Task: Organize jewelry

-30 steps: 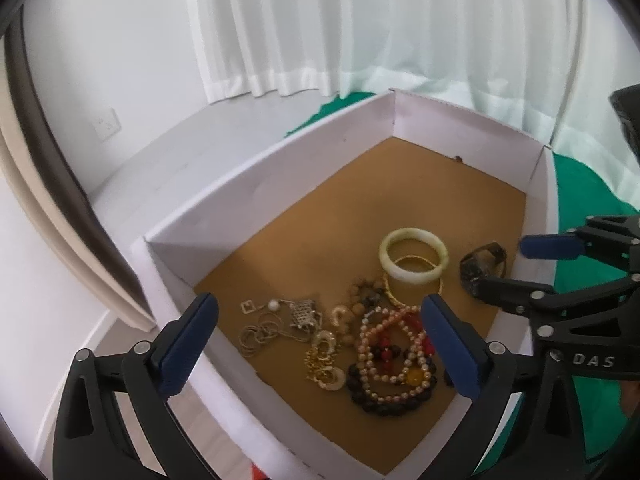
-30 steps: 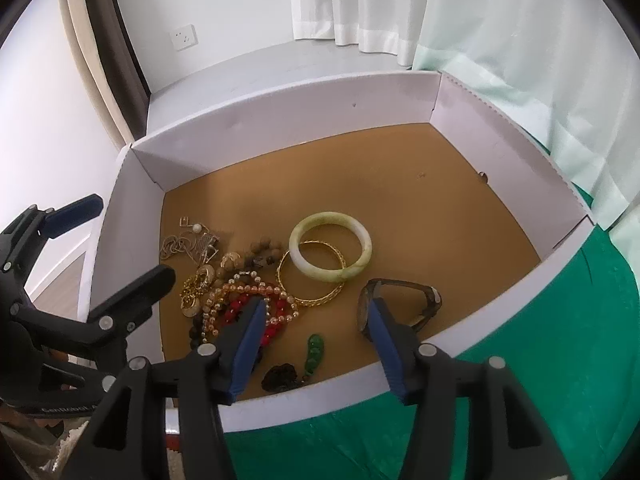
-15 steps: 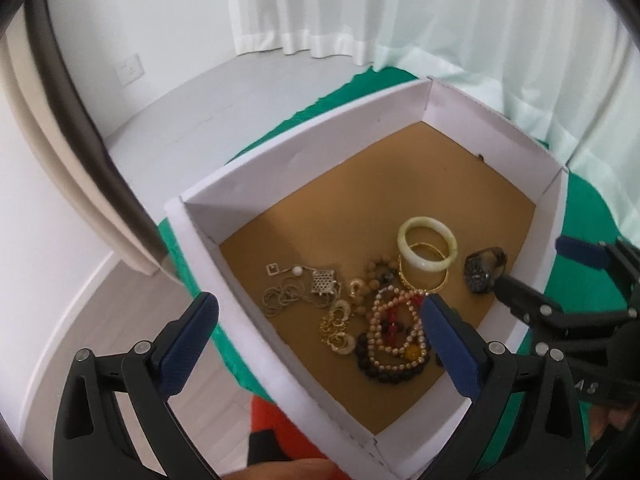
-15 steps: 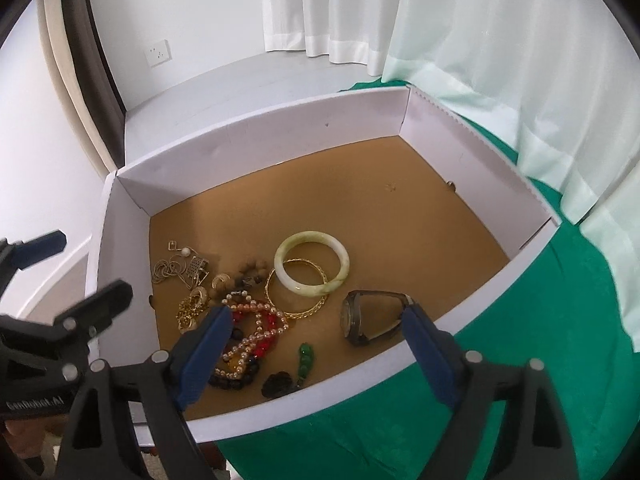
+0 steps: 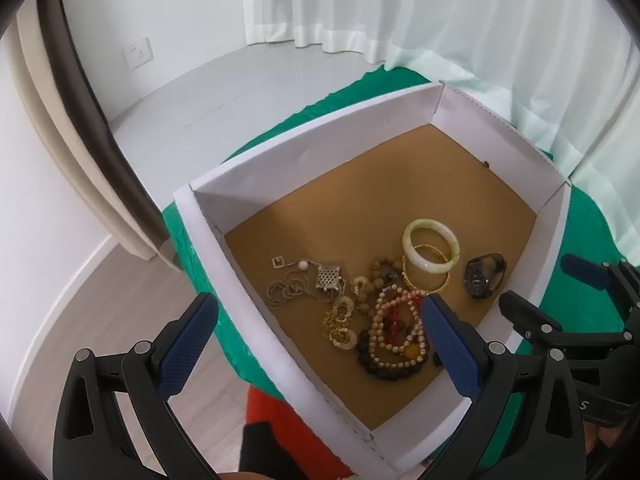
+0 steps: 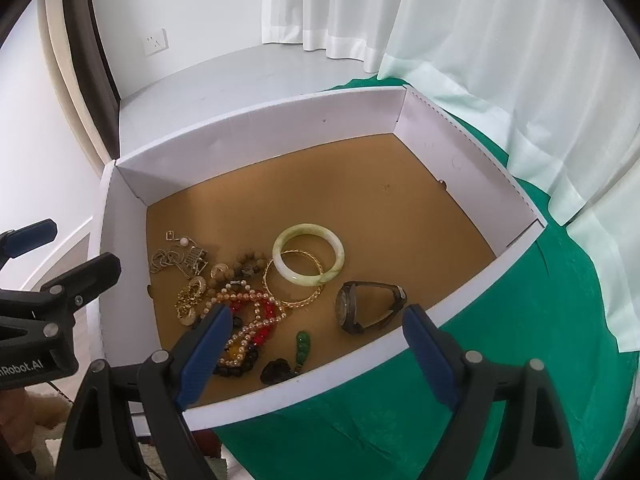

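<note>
Both sets of blue fingers (image 6: pixel 208 346) gape empty, right gripper (image 6: pixel 316 344) and left gripper (image 5: pixel 318 346) above the white box (image 6: pixel 256 140), jewelry heap (image 6: pixel 240 308) at seven o'clock, watch (image 6: pixel 368 306) at five.

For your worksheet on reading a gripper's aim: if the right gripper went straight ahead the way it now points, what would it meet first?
Probably the jewelry lying at the near edge of the white box: the open right gripper frames the green pendant, with the wristwatch just right of it. Depth is unclear in this fisheye view, so the box's near wall could come first.
</note>
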Motion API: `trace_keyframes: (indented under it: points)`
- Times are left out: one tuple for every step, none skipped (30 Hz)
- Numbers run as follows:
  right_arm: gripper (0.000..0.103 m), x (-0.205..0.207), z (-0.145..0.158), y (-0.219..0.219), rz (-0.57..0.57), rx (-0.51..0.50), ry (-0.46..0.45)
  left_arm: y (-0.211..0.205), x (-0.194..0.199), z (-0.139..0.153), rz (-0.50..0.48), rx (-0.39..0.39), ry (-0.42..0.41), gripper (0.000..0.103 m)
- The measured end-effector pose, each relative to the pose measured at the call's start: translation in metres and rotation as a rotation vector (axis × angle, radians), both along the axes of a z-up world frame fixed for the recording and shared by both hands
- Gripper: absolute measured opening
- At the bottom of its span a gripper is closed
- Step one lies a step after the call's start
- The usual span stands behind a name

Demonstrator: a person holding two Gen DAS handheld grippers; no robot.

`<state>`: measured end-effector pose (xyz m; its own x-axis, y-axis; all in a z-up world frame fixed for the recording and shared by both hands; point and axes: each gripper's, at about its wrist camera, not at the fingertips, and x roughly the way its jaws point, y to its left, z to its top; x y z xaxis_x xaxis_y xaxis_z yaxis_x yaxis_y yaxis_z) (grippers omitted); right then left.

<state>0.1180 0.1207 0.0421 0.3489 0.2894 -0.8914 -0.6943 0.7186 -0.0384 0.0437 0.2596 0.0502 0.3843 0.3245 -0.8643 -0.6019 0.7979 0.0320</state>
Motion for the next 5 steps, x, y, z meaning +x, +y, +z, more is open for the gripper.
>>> trace_keyframes:
  points:
    - [0.089,0.0001,-0.0005,-0.0001,-0.001,0.0,0.001,-0.0002,-0.0003,-0.0006,0.001,-0.002,-0.001,0.101]
    - [0.089,0.0001,-0.0008,0.0,-0.001,-0.001,0.001,-0.0006,-0.0007,-0.0012,-0.002,-0.003,-0.005,0.101]
    - [0.089,0.0004,-0.001,0.0,0.0,0.0,0.002,-0.0013,-0.0011,-0.0011,-0.003,0.003,-0.008,0.101]
    - [0.089,0.0004,-0.001,-0.0001,0.0,0.002,0.003,-0.0025,-0.0017,-0.0009,0.001,0.017,-0.013,0.101]
    - [0.089,0.0006,-0.001,-0.0003,0.001,0.004,0.005,-0.0033,-0.0024,-0.0003,0.004,0.028,-0.016,0.101]
